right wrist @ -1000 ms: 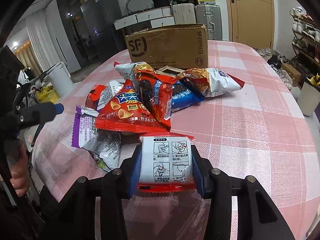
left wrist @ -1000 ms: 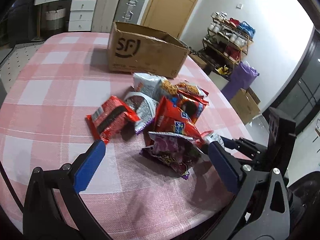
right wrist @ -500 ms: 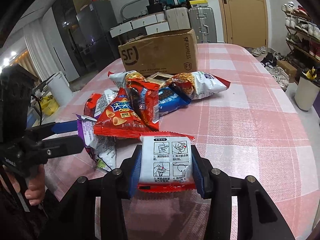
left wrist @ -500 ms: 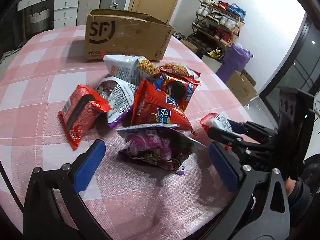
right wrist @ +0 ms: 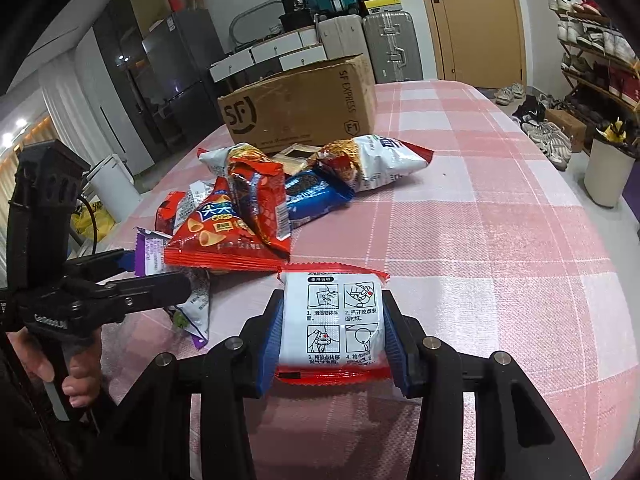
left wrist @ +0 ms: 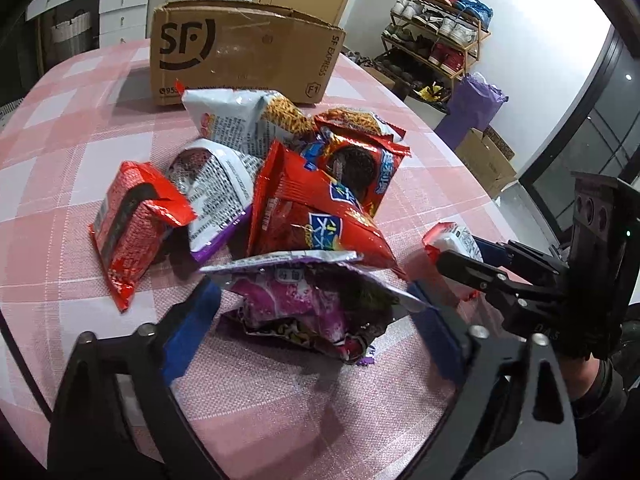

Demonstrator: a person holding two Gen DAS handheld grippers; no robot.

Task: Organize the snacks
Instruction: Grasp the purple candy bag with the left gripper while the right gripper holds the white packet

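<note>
A pile of snack bags lies on the pink checked table (left wrist: 60, 160). My left gripper (left wrist: 316, 320) is open, its blue fingers on either side of a purple snack bag (left wrist: 304, 300) at the pile's near edge. My right gripper (right wrist: 334, 328) is shut on a small white packet with red edges (right wrist: 334, 320), held just above the table; it also shows in the left wrist view (left wrist: 452, 240). An open SF cardboard box (left wrist: 240, 56) stands behind the pile, also seen in the right wrist view (right wrist: 304, 104).
The pile holds a red crisp bag (left wrist: 316, 220), a red wrapped pack (left wrist: 128, 224), a white bag (left wrist: 240, 120) and a blue cookie pack (right wrist: 312, 196). A shoe rack (left wrist: 440, 36) and cartons stand beyond the table's right edge.
My left gripper has moved forward so its fingers now flank the purple bag. My right gripper still holds the white packet and has lifted slightly nearer the pile.
</note>
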